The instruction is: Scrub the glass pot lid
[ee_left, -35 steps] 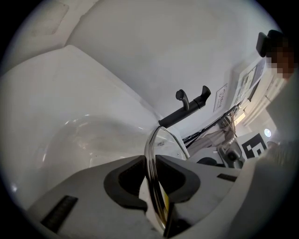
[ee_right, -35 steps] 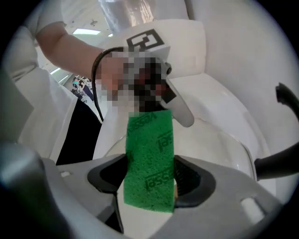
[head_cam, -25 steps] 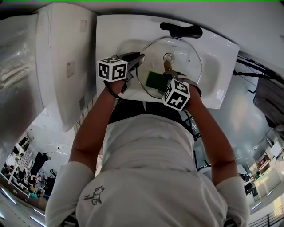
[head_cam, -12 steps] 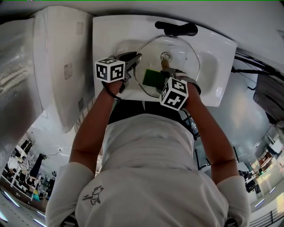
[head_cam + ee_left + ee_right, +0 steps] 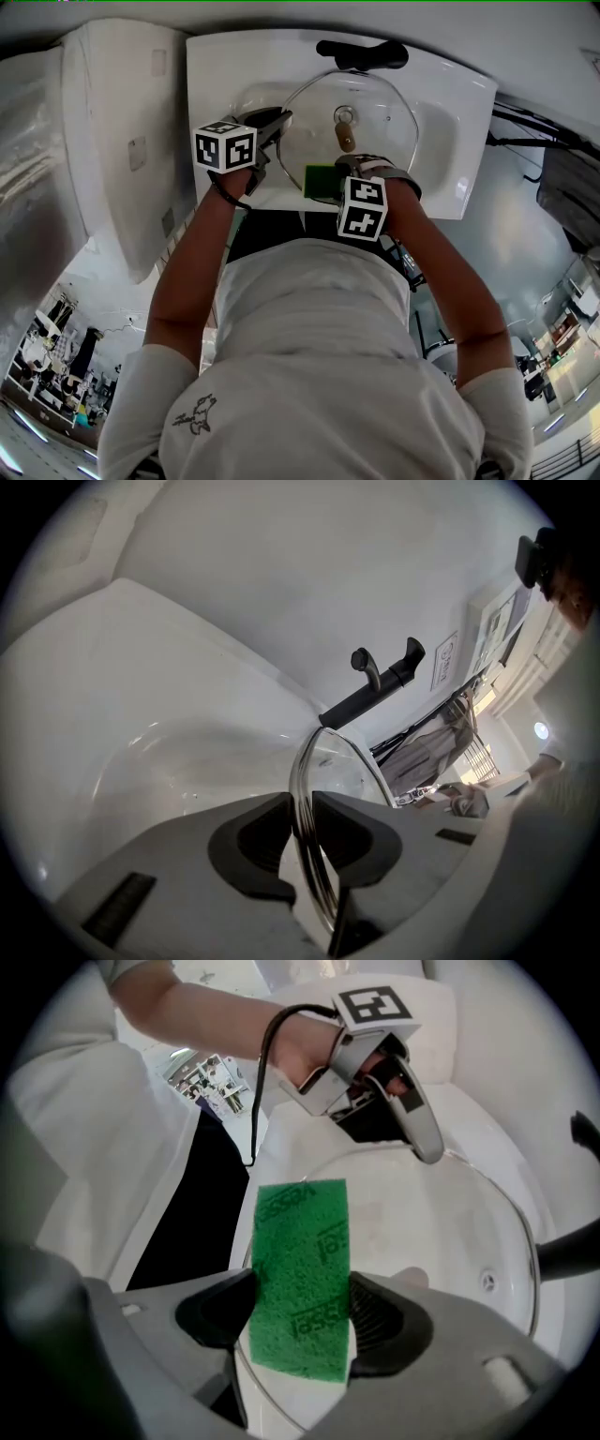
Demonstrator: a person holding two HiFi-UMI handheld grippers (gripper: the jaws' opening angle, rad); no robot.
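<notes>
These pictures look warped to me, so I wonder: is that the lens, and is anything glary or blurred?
Head view: a wide lens bows the sink edges; light even. Left gripper view: black corners, bright glints along the lid rim, its near end soft. Right gripper view: black corners; sponge sharp, its print visible.

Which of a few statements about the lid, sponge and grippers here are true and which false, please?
1. The left gripper clamps the lid by its rim. True.
2. The right gripper holds a yellow cloth. False: it holds a green sponge.
3. The lid is over the sink. True.
4. The tap is white. False: it is black.
</notes>
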